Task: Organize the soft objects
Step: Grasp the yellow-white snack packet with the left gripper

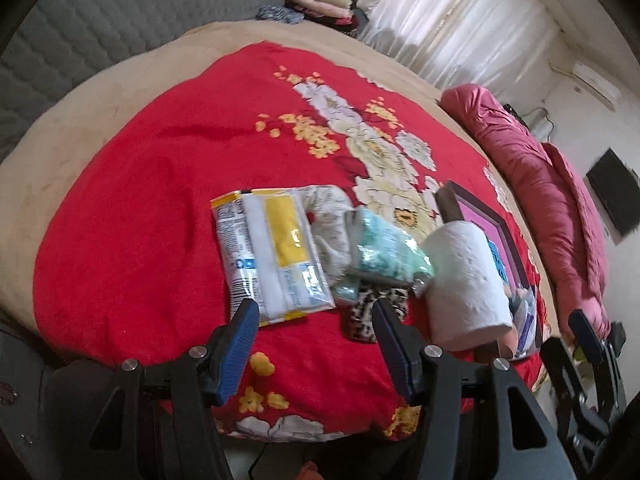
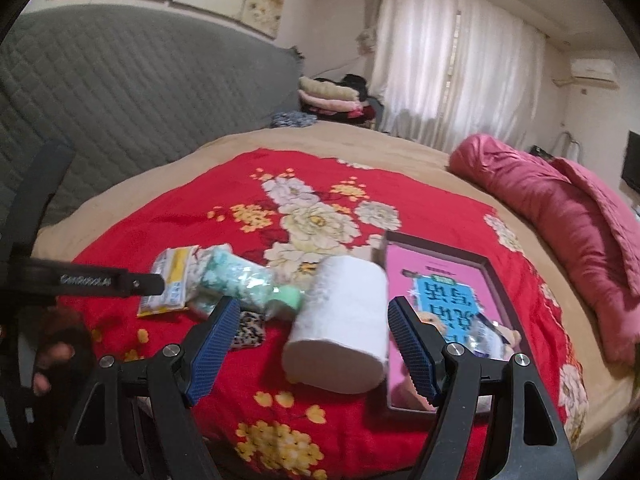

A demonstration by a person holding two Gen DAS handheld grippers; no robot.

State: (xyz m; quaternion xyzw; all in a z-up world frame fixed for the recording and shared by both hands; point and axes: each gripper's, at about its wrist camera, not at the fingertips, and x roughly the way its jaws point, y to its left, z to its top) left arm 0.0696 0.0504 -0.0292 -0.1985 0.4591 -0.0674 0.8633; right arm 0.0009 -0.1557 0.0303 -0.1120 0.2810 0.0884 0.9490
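Note:
On the red floral blanket [image 1: 160, 208] lie a yellow-and-white plastic pack [image 1: 272, 256], a pale floral cloth [image 1: 332, 220], a mint-green wrapped pack [image 1: 384, 252], a leopard-print cloth [image 1: 368, 312] and a white toilet paper roll [image 1: 468, 284]. My left gripper [image 1: 316, 320] is open and empty, just short of the yellow pack and leopard cloth. My right gripper [image 2: 310, 320] is open and empty, its fingers on either side of the near end of the toilet roll [image 2: 344, 324]. The green pack [image 2: 248, 284] and yellow pack [image 2: 172, 280] lie to its left.
A pink box [image 2: 448, 304] with a dark rim lies right of the roll, holding small items. A rolled pink quilt [image 2: 560, 220] lies along the right edge of the bed. A grey quilted headboard [image 2: 140, 92] and folded clothes [image 2: 332, 96] are behind.

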